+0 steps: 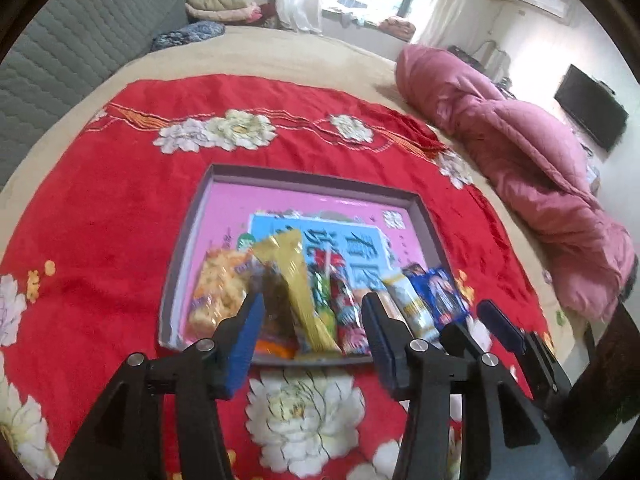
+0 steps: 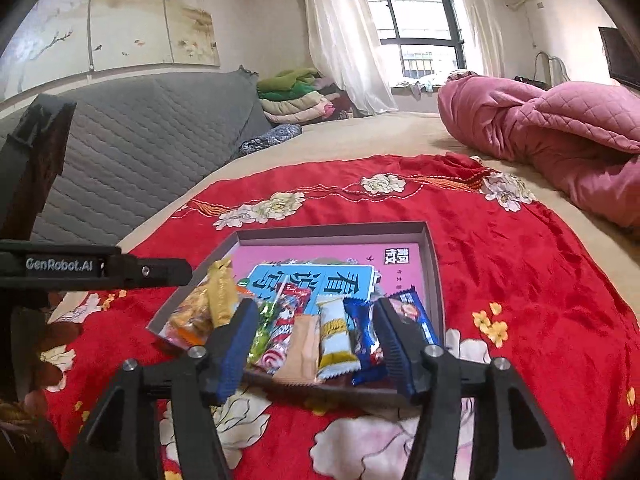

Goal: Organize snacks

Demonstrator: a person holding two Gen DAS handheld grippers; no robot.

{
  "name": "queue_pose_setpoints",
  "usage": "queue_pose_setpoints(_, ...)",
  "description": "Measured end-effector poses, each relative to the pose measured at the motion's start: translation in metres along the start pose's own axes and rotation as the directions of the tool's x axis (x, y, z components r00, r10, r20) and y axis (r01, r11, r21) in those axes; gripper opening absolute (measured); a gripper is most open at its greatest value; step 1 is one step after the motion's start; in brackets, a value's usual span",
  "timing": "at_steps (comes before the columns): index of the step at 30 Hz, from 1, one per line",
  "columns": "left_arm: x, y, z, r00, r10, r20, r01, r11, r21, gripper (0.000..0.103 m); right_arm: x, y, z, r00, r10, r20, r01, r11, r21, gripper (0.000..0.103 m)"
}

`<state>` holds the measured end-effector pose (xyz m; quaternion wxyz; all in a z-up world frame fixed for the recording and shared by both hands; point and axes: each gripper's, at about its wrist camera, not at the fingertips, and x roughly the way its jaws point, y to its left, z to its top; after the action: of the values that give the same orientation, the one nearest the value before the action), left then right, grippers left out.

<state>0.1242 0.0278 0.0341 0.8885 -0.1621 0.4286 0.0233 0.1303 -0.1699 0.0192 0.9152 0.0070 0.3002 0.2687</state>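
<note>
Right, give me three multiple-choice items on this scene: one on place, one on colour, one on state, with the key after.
1. Where do the snack packets lie?
A. in a row at the near end of the shallow box
B. on the pink quilt
C. on the grey headboard

2. What colour is the cloth under the box?
A. green
B. red with white flowers
C. plain blue

3. How does the right gripper stand?
A. shut on a packet
B. open, holding nothing
C. out of view

Key: 1 A, the packets sit side by side inside the box's near edge. 2 B, red flowered fabric surrounds the box. 3 B, its blue-padded fingers stand apart above the packets.
</note>
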Motion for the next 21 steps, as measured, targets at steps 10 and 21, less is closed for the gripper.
queue_pose_setpoints(10, -0.015, -0.011, -0.030, 0.998, 0.049, -0.026, -0.049, 0.999, 0.017, 0.052, -0.029, -0.001, -0.006, 0.998, -0.043, -0.043, 0.045, 0.998, 0.050, 0.073)
queue_pose_setpoints(21, -0.041, -0.014, -0.073, 0.991, 0.125, -0.047, -0.122, 0.991, 0.062, 0.052, -0.062, 0.001, -0.028, 0.973, -0.193, -0.123, 0.198, 0.980, 0.024, 0.087)
